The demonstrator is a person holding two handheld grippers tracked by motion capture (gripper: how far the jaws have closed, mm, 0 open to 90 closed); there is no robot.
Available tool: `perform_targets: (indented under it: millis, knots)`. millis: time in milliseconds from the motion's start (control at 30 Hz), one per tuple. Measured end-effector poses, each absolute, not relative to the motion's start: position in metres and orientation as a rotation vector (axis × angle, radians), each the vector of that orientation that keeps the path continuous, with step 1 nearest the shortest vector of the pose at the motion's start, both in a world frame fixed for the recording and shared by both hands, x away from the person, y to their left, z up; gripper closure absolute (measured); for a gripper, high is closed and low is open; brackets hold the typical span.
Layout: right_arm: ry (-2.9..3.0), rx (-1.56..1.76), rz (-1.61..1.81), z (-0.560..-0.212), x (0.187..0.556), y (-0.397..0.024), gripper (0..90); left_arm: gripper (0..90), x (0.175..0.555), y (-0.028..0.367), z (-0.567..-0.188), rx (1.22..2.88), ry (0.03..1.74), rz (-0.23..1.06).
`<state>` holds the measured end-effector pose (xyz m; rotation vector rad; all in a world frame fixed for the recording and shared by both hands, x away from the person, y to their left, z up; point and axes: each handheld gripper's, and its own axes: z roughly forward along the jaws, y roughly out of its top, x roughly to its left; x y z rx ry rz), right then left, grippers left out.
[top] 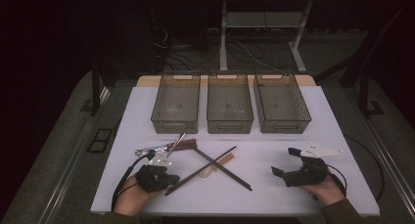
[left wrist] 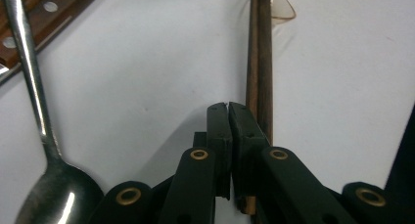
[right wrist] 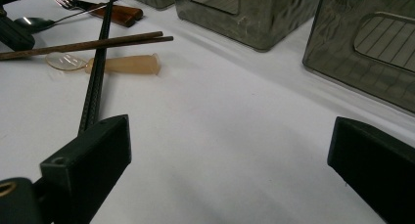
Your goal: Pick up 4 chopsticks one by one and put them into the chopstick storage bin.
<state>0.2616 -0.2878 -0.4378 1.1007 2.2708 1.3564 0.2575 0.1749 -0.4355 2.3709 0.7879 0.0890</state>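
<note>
A pair of brown chopsticks (top: 200, 170) crosses a pair of black chopsticks (top: 222, 168) mid-table, over a translucent plastic spoon (top: 218, 164). My left gripper (top: 175, 180) rests at the near end of the brown pair. In the left gripper view the left gripper (left wrist: 229, 106) is shut, pad against pad, and nothing shows between the pads. The brown chopsticks (left wrist: 259, 62) run along and under its right jaw. My right gripper (top: 285, 161) hovers open over bare table at the right. In its own view the right gripper (right wrist: 230, 150) has jaws wide apart around nothing.
A metal spoon (left wrist: 34, 87), a fork (top: 144, 149) and a wooden-handled knife (top: 183, 145) lie just beyond the left gripper. Three smoky plastic bins (top: 176, 123) (top: 230, 123) (top: 281, 123) stand in a row at the back. The white table (top: 303, 136) is bare at the right.
</note>
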Motion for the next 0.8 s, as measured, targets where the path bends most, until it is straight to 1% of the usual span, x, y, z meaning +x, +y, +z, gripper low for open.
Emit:
perform_targets:
  millis: [333, 567, 800]
  knots:
    - [2.273, 1.099, 1.352, -0.4379, 0.2617, -0.2872, 2.2, 86.3, 0.2521, 0.1758, -0.4355, 2.363, 0.798, 0.090]
    - [2.275, 1.100, 1.351, -0.4379, 0.2614, -0.2869, 2.2, 74.7, 0.2561, 0.1772, -0.4331, 2.326, 0.820, 0.135]
    - [2.280, 1.095, 1.349, -0.4384, 0.2617, -0.2860, 2.1, 66.3, 0.2601, 0.1696, -0.4268, 2.246, 0.800, 0.119]
